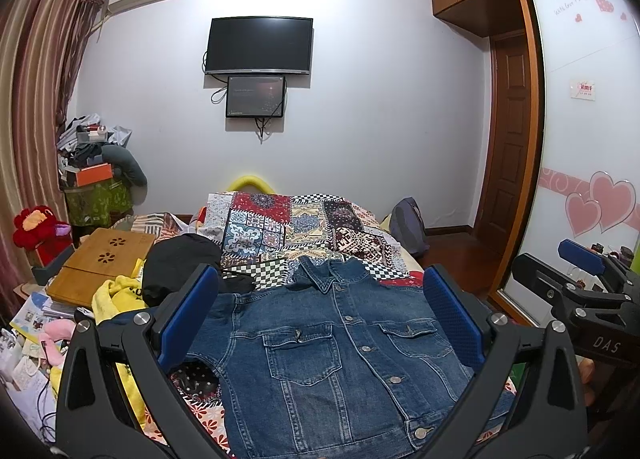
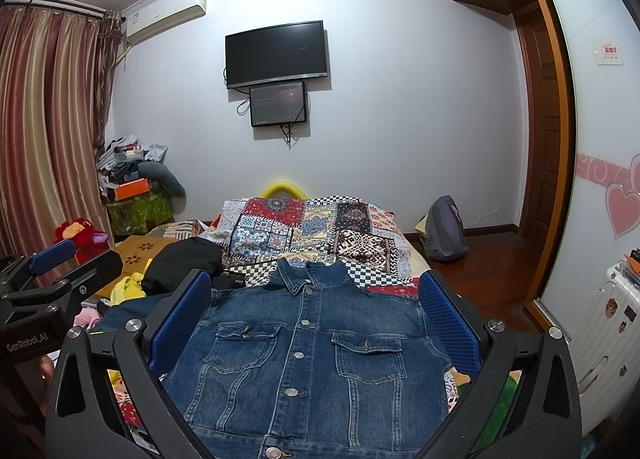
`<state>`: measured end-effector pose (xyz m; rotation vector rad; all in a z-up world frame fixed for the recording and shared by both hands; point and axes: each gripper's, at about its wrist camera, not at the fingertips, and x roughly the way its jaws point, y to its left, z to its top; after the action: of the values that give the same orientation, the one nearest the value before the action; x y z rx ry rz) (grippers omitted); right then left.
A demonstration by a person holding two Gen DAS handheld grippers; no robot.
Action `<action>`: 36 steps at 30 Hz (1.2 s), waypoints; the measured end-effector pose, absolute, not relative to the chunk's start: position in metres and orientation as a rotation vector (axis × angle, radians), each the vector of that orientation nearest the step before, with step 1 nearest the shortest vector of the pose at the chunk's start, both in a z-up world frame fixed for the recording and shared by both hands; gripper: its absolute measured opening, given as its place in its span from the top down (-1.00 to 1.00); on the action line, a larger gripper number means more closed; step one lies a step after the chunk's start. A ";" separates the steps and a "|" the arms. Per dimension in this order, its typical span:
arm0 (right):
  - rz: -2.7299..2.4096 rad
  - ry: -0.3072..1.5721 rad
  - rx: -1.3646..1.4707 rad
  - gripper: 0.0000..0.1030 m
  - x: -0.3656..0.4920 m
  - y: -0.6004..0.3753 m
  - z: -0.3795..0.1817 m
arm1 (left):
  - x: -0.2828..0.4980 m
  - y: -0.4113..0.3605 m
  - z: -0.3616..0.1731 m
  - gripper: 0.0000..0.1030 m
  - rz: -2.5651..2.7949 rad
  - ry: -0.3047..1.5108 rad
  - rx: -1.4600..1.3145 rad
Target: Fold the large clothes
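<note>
Jacket (image 1: pixel 344 355) flat on bed (image 1: pixel 304 227), front up, buttoned, collar far end. Left gripper (image 1: pixel 320 319) & right gripper (image 2: pixel 316 319) both spread wide, holding nothing, hovering above denim. Best to drop to opp. edges, pinch one layer only, lift level, fold w/o bunching. Mind black cloth (image 1: pixel 180 263) at left.

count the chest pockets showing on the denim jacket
2 on the denim jacket, laid front up on the bed: left chest pocket and right chest pocket, either side of the button row. Lower pockets may be out of view.
</note>
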<state>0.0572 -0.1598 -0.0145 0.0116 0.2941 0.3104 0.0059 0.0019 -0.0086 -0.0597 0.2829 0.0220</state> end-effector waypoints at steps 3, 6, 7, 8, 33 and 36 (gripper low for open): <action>0.310 0.297 0.011 -1.00 0.058 -0.159 -0.015 | 0.006 0.002 -0.010 -0.99 0.020 0.283 -0.059; 0.309 0.297 0.011 -1.00 0.058 -0.159 -0.015 | 0.006 0.001 -0.010 -0.99 0.019 0.285 -0.057; 0.309 0.298 0.011 -1.00 0.059 -0.159 -0.015 | 0.007 0.001 -0.010 -0.99 0.019 0.286 -0.056; 0.309 0.298 0.011 -1.00 0.059 -0.159 -0.015 | 0.008 0.001 -0.010 -0.99 0.018 0.287 -0.055; 0.322 0.393 -0.016 -1.00 0.130 -0.141 -0.034 | 0.085 0.074 -0.027 -0.99 0.144 0.377 -0.110; 0.320 0.417 -0.018 -1.00 0.150 -0.136 -0.041 | 0.101 0.107 -0.036 -0.99 0.228 0.403 -0.140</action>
<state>0.1500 -0.1362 -0.0415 -0.0182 0.4167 0.3198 0.1014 0.1074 -0.0358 -0.1398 0.4027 0.2282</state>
